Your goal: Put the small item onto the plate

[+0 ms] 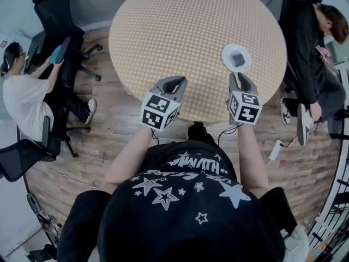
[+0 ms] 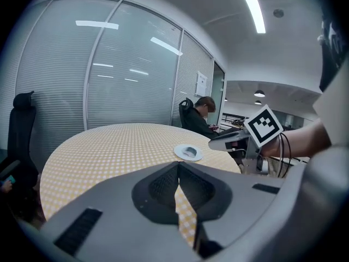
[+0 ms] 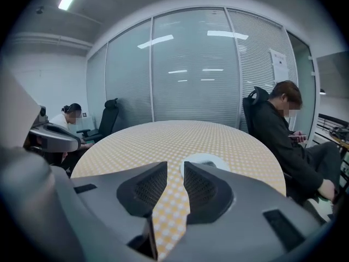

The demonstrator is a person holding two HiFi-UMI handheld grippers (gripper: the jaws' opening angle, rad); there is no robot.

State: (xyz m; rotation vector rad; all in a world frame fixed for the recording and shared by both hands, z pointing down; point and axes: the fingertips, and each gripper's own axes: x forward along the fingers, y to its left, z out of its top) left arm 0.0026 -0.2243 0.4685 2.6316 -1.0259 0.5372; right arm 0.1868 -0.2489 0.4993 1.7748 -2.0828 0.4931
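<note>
A white plate [image 1: 227, 52] lies on the round yellow-checked table [image 1: 185, 31] near its right front edge, with a small grey item [image 1: 238, 59] in its middle. My right gripper [image 1: 238, 76] hovers just in front of the plate, its jaws a narrow gap apart with nothing between them [image 3: 175, 165]. The plate [image 3: 204, 158] shows just beyond its tips. My left gripper [image 1: 175, 81] hangs over the table's front edge, left of the plate, with its tips touching [image 2: 177, 167]. From there the plate [image 2: 179, 153] and item [image 2: 189, 150] lie ahead to the right.
A person in white [image 1: 24, 94] sits at the left by black office chairs [image 1: 54, 15]. Another person in black [image 1: 308, 37] sits close to the table's right side. A white power strip [image 1: 275, 149] lies on the wooden floor.
</note>
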